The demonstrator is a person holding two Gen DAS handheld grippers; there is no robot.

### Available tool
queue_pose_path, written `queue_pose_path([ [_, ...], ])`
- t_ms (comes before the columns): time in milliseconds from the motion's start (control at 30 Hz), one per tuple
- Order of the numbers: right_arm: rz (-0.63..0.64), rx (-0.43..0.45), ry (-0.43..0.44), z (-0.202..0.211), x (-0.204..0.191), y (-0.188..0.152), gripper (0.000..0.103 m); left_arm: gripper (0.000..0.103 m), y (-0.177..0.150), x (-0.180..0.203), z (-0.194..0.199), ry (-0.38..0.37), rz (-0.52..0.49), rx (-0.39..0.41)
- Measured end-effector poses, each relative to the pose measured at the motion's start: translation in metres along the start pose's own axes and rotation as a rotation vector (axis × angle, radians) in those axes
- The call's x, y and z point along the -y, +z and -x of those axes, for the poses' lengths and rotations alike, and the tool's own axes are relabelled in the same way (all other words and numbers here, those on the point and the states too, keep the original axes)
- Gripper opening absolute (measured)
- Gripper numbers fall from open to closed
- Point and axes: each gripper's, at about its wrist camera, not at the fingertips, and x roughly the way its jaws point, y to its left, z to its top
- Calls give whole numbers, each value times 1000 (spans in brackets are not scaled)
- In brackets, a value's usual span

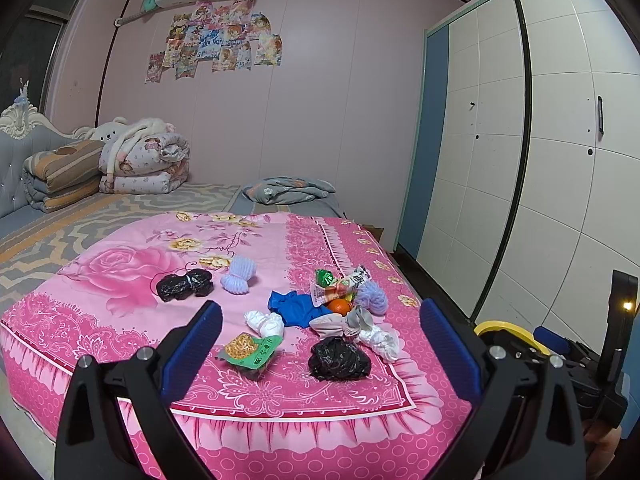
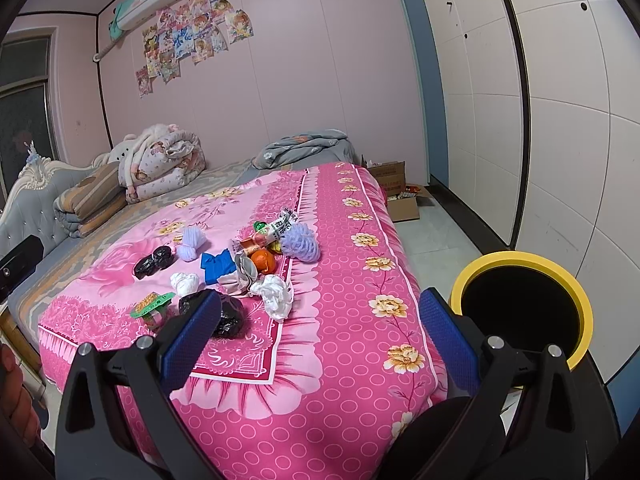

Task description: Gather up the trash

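White wrapper (image 2: pixel 285 222) bears Chinese print, too small to read.

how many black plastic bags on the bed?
2. One black bag lies near the front edge of the pink bedspread; the other black bag lies further back on the left. More could be hidden under the pile.

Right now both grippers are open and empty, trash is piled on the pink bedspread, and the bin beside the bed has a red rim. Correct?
Not quite: the bin rim is yellow, as the right wrist view shows. Otherwise correct: left gripper and right gripper are open and empty, trash lies on the pink bedspread.
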Motion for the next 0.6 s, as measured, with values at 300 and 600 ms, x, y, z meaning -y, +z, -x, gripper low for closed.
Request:
queue_pose_path([
  [300,1,0,0,0,0,0,95,96,-1,-1,0,-1,1,0],
  [600,-1,0,0,-1,0,0,95,96,-2,-2,-1,-2,3,-1],
])
